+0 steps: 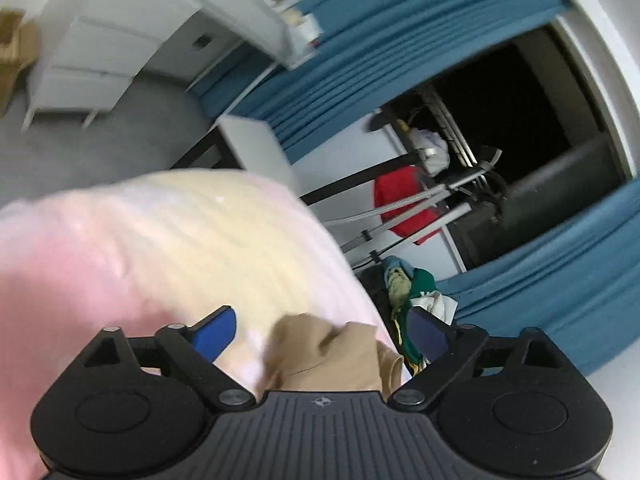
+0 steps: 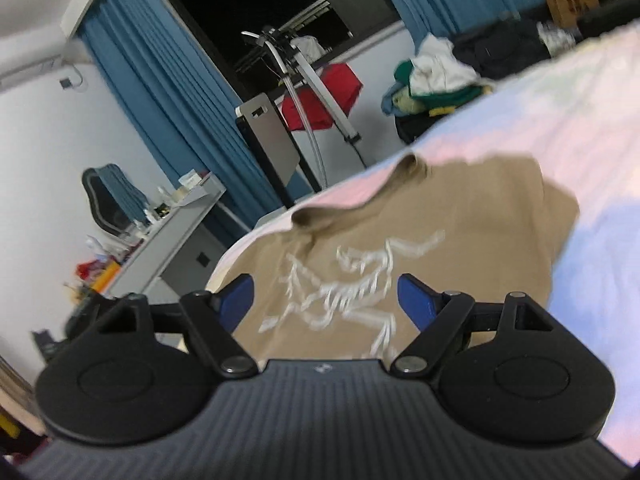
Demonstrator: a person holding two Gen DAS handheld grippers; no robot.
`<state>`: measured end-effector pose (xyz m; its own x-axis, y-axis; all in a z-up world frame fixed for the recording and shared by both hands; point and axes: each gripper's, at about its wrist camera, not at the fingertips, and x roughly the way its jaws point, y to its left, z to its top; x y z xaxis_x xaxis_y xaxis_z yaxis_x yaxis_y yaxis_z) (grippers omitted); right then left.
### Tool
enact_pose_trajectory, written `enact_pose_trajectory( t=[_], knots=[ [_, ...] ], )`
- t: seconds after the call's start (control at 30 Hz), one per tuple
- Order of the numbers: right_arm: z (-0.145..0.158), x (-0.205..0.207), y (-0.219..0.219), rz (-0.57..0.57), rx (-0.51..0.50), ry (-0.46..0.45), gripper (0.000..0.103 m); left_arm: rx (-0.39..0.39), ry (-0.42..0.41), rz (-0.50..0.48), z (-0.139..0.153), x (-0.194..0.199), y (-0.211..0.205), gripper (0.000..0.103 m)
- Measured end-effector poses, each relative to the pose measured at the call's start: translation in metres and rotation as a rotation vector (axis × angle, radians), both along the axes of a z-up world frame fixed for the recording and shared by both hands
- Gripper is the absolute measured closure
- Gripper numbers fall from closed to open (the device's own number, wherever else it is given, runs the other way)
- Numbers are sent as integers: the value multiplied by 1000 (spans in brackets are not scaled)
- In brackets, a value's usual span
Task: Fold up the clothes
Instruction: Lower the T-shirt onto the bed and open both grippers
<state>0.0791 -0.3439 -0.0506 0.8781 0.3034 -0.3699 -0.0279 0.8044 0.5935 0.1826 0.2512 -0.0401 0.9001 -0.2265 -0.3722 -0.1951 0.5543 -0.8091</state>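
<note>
We see the tan shirt (image 2: 400, 248) lying on the pastel bedspread (image 2: 580, 128), its white printed logo (image 2: 352, 280) blurred and cut off by the right gripper (image 2: 326, 300), whose jaws stand wide apart just above the cloth. Our left gripper (image 1: 320, 334) also has its jaws apart, a bunched edge of the shirt (image 1: 328, 360) between them, half hidden behind the housing. A pile of clothes (image 2: 436, 76) beyond the bed is hard to make out.
</note>
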Motion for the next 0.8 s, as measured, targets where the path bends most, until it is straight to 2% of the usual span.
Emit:
enact_pose_trajectory(
  t=[0.1, 0.23, 0.43, 0.5, 0.53, 0.57, 0.63, 0.7, 0.8],
  knots=[
    [-14, -11, -4, -8, 41, 33, 27, 19, 13, -3, -10, 1, 3, 16],
    [-22, -5, -12, -10, 65, 40, 27, 29, 32, -46, -29, 21, -13, 22],
    [-39, 14, -15, 8, 96, 56, 27, 200, 49, -141, -49, 71, -67, 27],
    [-43, 22, -16, 10, 101, 61, 27, 259, 49, -159, -50, 85, -81, 32],
    [-45, 25, -18, 10, 110, 63, 27, 281, 54, -160, -50, 91, -87, 40],
    [-47, 27, -20, 7, 121, 66, 27, 315, 67, -160, -49, 97, -94, 64],
    [-49, 29, -26, -3, 142, 69, 27, 472, 97, -172, -41, 107, -119, 90],
    [-49, 27, -31, -18, 156, 70, 27, 650, 114, -184, -30, 113, -147, 94],
    [-49, 23, -41, -53, 179, 56, 27, 905, 32, -225, -9, 106, -203, 95]
  ],
)
